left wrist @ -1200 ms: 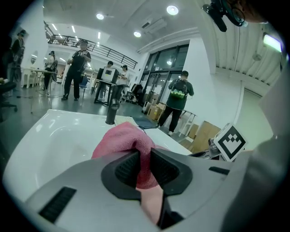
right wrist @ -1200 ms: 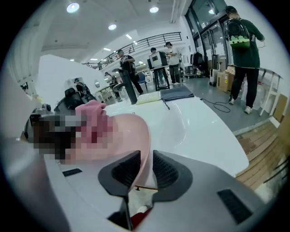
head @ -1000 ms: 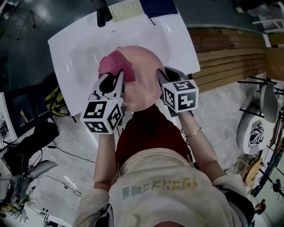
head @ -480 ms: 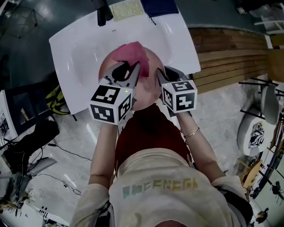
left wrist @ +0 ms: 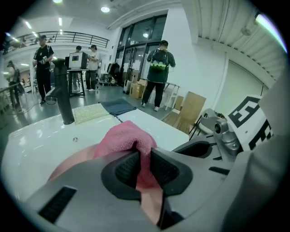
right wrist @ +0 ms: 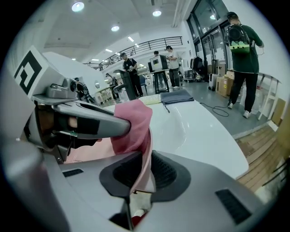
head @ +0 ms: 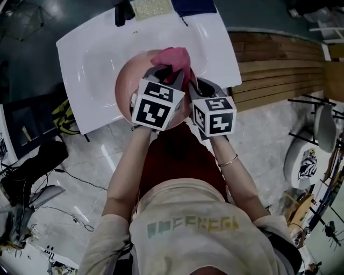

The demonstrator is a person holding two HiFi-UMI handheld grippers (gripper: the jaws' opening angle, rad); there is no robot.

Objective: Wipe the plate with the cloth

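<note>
A pink plate [head: 126, 80] hangs over the white sink [head: 91, 48]. My right gripper [head: 192, 88] is shut on the plate's near right rim, which shows as a thin pink edge between the jaws in the right gripper view [right wrist: 144, 174]. My left gripper [head: 173, 72] is shut on a pink cloth [head: 176, 56], bunched ahead of the jaws [left wrist: 143, 166]. The cloth [left wrist: 126, 138] rests on the plate's far right part, close beside the right gripper. In the right gripper view the cloth [right wrist: 134, 121] hangs from the left gripper directly above the clamped rim.
A black faucet [head: 122, 13], a pale sponge pad [head: 152, 8] and a dark blue cloth [head: 193, 5] lie at the sink's far edge. Wooden boards [head: 274, 64] run along the right. Cables and gear lie on the floor to the left. Several people stand in the background.
My left gripper has swept the cloth across the plate from its left side to its far right side, ending next to the right gripper. The right gripper has held the plate still.
</note>
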